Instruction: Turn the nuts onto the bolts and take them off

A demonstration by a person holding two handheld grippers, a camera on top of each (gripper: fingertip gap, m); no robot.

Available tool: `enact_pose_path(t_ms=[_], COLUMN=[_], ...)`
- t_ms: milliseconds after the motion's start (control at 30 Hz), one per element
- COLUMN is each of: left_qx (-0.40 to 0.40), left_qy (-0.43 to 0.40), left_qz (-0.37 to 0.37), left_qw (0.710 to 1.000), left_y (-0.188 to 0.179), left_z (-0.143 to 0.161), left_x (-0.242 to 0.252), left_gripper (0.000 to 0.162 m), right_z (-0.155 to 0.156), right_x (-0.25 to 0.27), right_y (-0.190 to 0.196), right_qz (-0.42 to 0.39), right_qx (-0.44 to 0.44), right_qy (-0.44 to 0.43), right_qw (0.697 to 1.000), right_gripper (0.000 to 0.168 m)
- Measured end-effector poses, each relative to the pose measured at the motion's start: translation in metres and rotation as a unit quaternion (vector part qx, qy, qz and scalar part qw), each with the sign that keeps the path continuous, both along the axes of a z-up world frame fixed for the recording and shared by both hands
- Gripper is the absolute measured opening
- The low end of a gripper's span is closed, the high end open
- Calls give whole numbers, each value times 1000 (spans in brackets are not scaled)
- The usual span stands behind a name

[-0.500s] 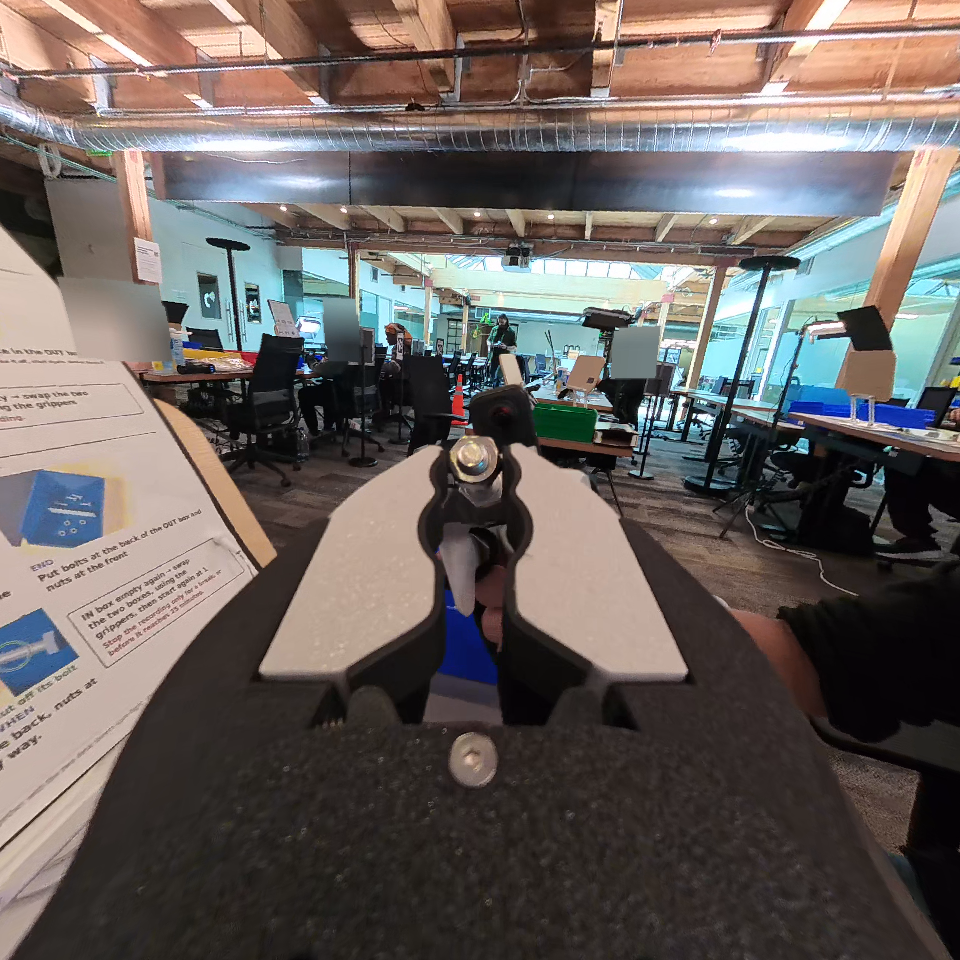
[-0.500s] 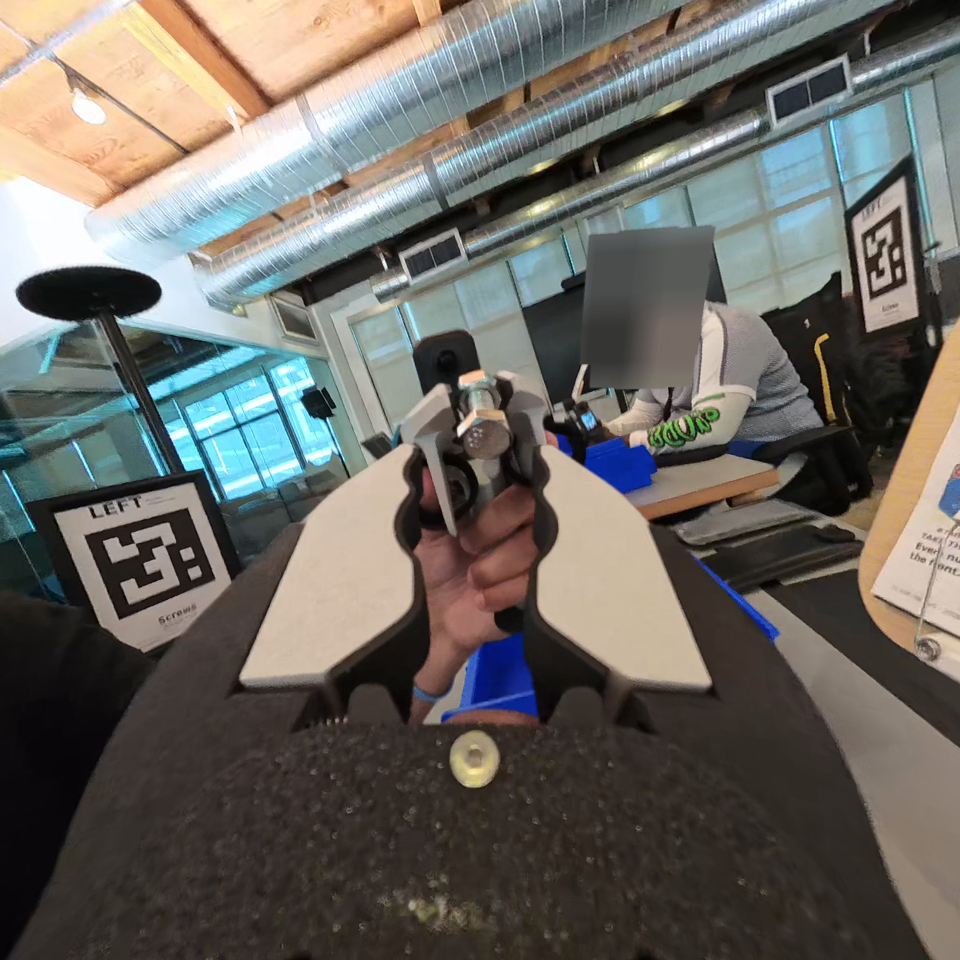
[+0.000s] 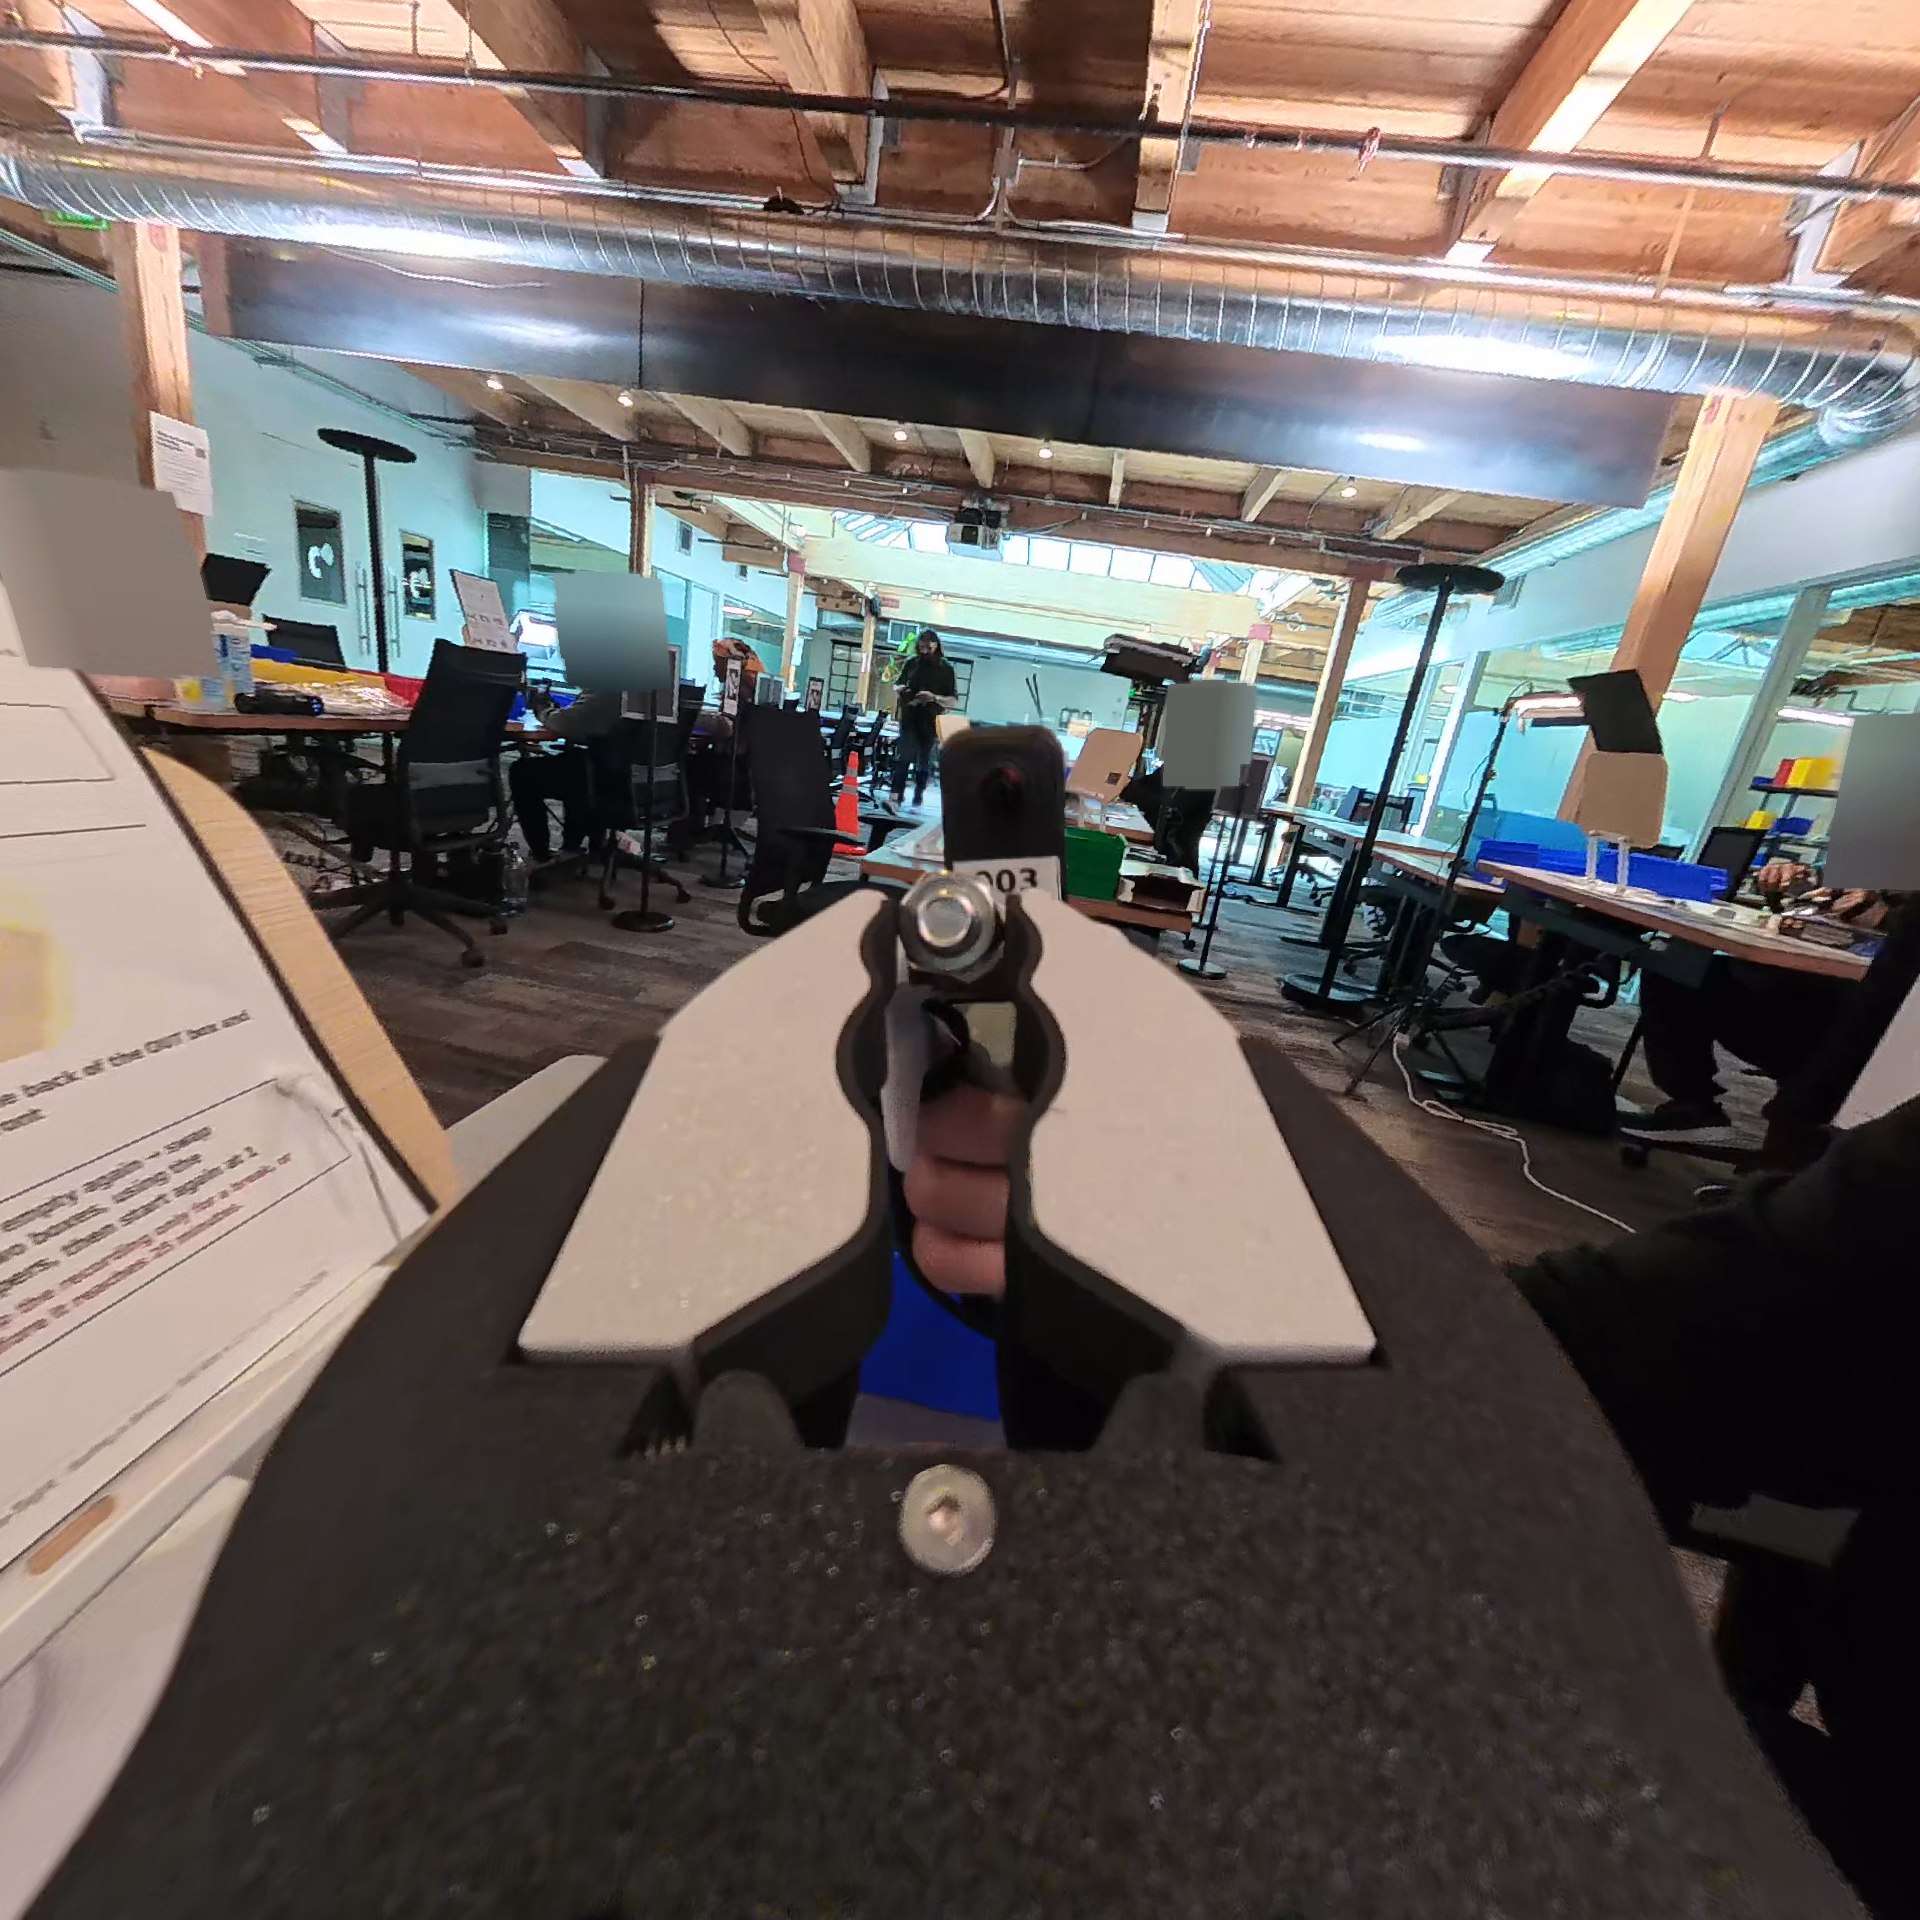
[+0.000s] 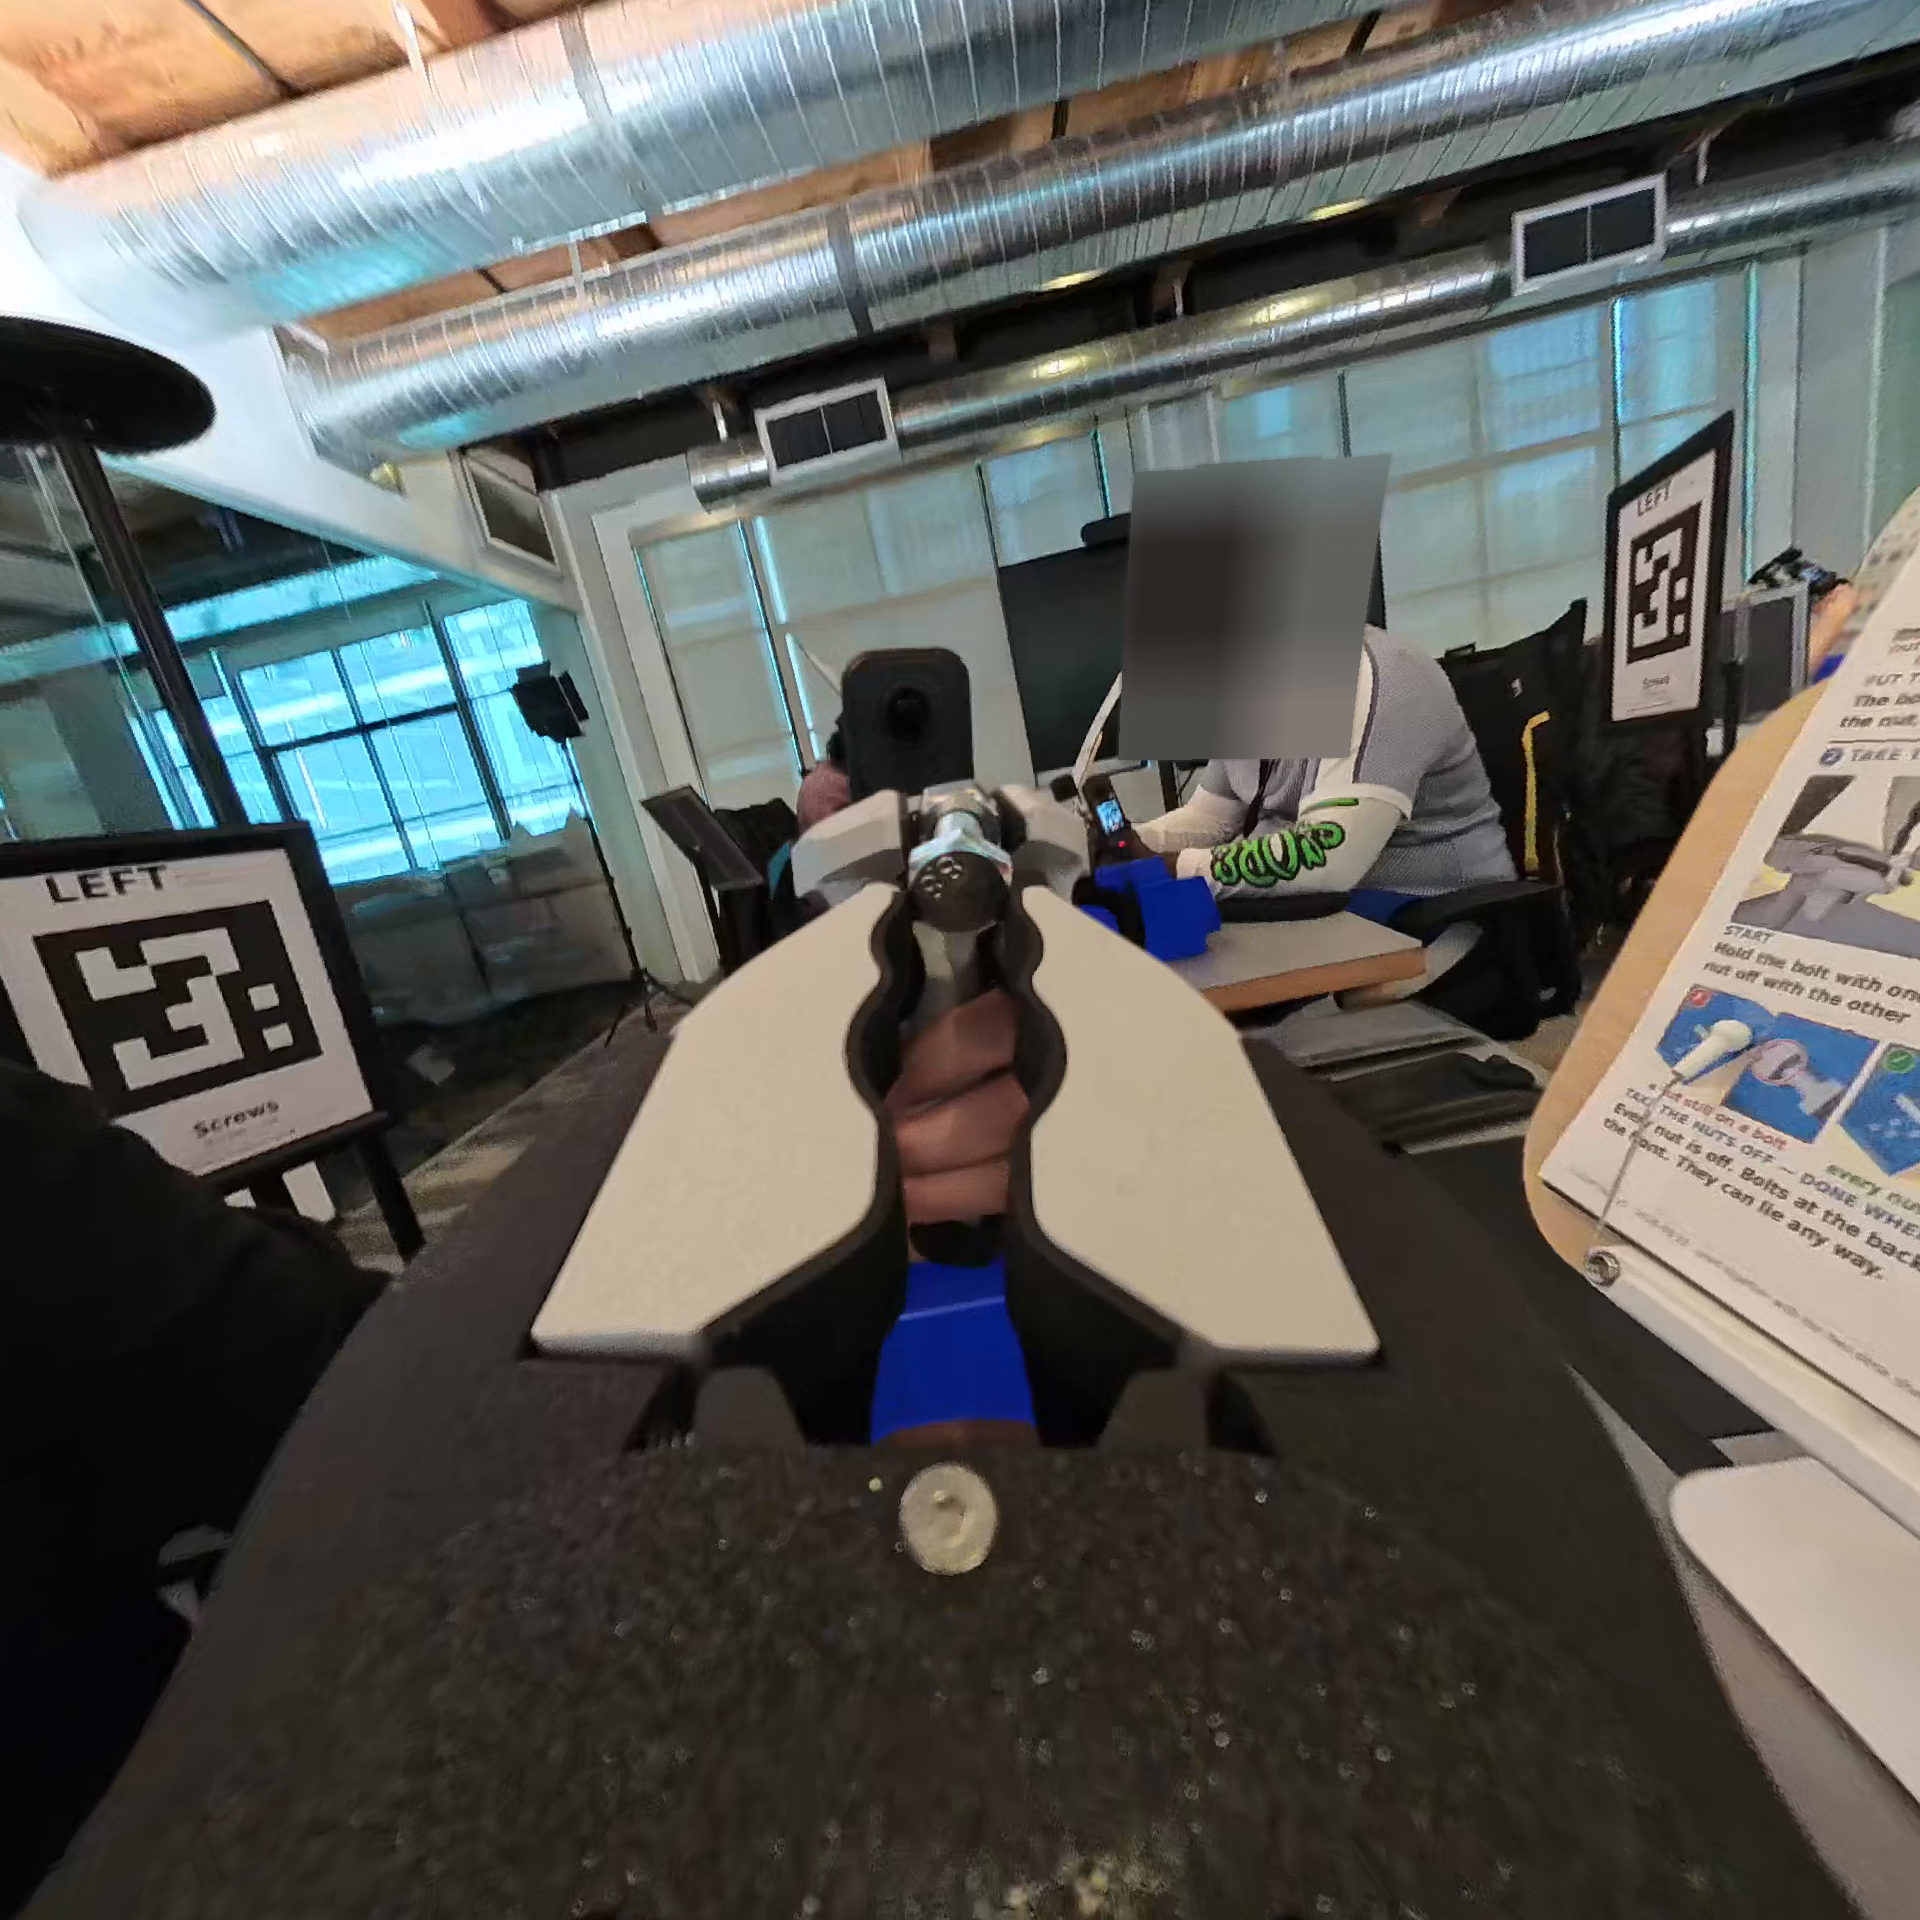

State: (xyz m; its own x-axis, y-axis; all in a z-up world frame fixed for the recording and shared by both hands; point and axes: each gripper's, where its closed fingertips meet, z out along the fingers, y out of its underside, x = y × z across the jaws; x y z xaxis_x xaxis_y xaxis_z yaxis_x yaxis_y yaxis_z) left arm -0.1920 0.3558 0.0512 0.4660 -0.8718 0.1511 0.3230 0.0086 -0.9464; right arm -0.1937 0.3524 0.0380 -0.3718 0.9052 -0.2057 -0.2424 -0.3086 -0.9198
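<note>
The left gripper (image 3: 951, 935) is clamped on the nut (image 3: 948, 928), the right gripper (image 4: 956, 899) on the bolt (image 4: 954, 883) head – both held in mid-air, facing each other. A tilted twist could cross the threads – or either piece could slip and drop.

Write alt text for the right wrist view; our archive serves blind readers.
The right hand-held gripper is shut on a bolt by its hex head, facing the left hand-held gripper, which grips the nut. Behind is an open office.
</note>
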Motion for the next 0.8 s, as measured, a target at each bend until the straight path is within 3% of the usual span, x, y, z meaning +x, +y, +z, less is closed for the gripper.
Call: enact_pose_path(t_ms=[167, 333, 800], left_qx=[-36, -49, -26], left_qy=[-8, 41, 137], left_qz=[-18, -11, 18], left_qw=[999, 998, 990], left_y=[-2, -2, -12], left_z=[3, -5, -11], left_x=[5, 9, 13], left_gripper=[18, 18, 18], right_z=[-1, -16, -31], right_x=[4, 5, -2], right_y=[-2, -3, -11], right_qz=[-41, -67, -56], right_qx=[63, 134, 163], right_qy=[-72, -143, -174], right_qw=[995, 978, 970], right_gripper=[17, 17, 23])
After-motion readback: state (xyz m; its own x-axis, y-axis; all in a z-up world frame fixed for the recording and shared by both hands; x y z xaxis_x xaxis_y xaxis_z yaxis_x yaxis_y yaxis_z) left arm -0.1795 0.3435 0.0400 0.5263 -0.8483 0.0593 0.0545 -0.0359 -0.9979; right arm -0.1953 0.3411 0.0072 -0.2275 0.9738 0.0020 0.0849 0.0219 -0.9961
